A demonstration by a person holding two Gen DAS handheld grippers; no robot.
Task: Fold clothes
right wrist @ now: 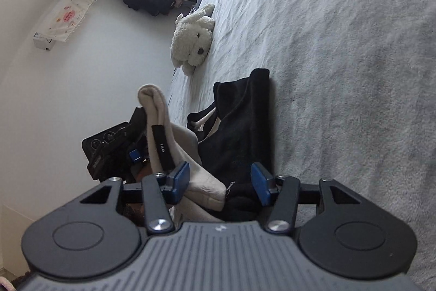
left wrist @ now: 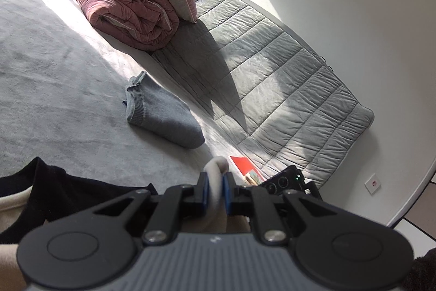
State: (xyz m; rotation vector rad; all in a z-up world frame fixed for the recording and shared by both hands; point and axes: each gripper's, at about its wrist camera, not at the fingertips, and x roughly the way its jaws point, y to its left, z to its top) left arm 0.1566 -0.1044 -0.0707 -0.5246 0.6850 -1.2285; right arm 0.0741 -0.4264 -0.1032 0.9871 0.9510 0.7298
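Cream fleece fabric (left wrist: 215, 182) fills the narrow gap between the blue pads of the left tongs (left wrist: 215, 183), which are nearly closed and pinch a fold of it; in the right wrist view the same cream garment (right wrist: 160, 124) rises in a hump beside the left tongs (right wrist: 136, 152), a black tab running along it. The right tongs (right wrist: 222, 183) stand about half open: cream cloth and the edge of a black garment (right wrist: 239, 132) lie between the pads, but neither pad visibly presses on them, so nothing appears to be held on this side. The black garment, with a pale drawstring at its opening, lies bunched on the grey bed cover (right wrist: 340, 72), touching the cream one. Farther out, a blue-grey knit (left wrist: 160, 113) rests alone on the bed as a compact, seemingly folded bundle, well apart from the tongs. A white plush dog (right wrist: 193, 37) sits at the bed's edge; a rolled pink quilt (left wrist: 122, 4) and a grey quilted mat (left wrist: 272, 72) lie against the wall, with a red booklet (left wrist: 242, 164) just beside the mat. Judged from this layout, one item looks finished, the cream garment is being handled, and the black one remains unfolded; the task seems at an early-to-middle stage.
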